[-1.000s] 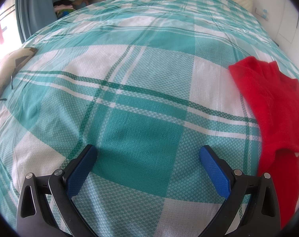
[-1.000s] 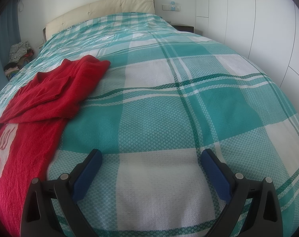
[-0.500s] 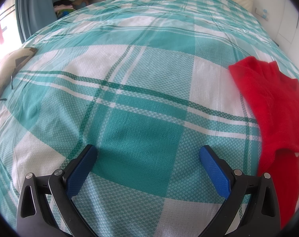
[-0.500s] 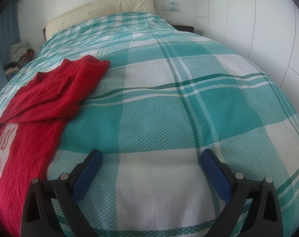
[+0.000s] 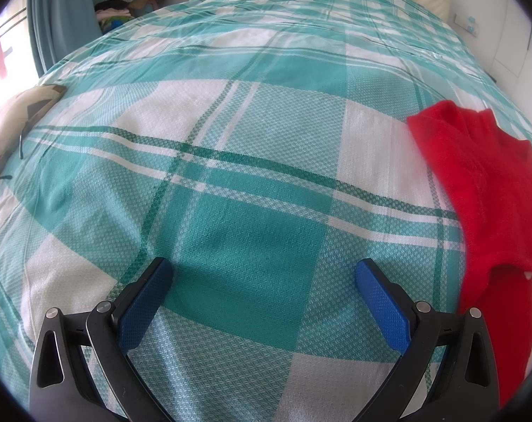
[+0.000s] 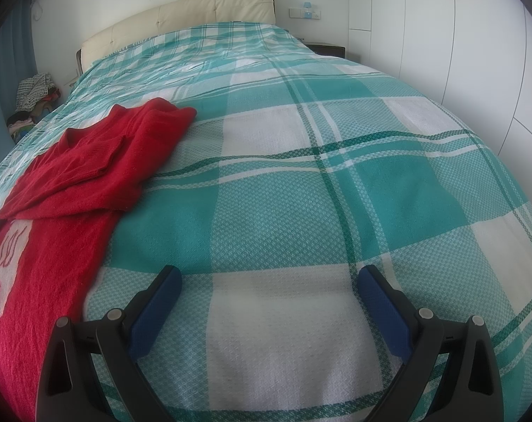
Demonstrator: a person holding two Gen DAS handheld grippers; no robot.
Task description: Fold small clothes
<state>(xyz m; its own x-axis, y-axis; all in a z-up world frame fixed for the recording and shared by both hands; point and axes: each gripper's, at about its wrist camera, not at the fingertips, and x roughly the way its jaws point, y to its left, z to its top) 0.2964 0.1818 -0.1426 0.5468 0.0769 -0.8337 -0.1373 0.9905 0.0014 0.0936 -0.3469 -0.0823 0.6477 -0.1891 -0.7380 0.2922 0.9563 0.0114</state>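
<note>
So both tongs are spread wide with nothing in them. The left tongs hang over the teal plaid bed cover, with the red sweater off at 3 o'clock, well apart from them. From the right tongs that sweater lies at 9 to 10 o'clock, a white print showing on its near part.

Black gripper frames, blue textured jaws, silver pivot screws
</note>
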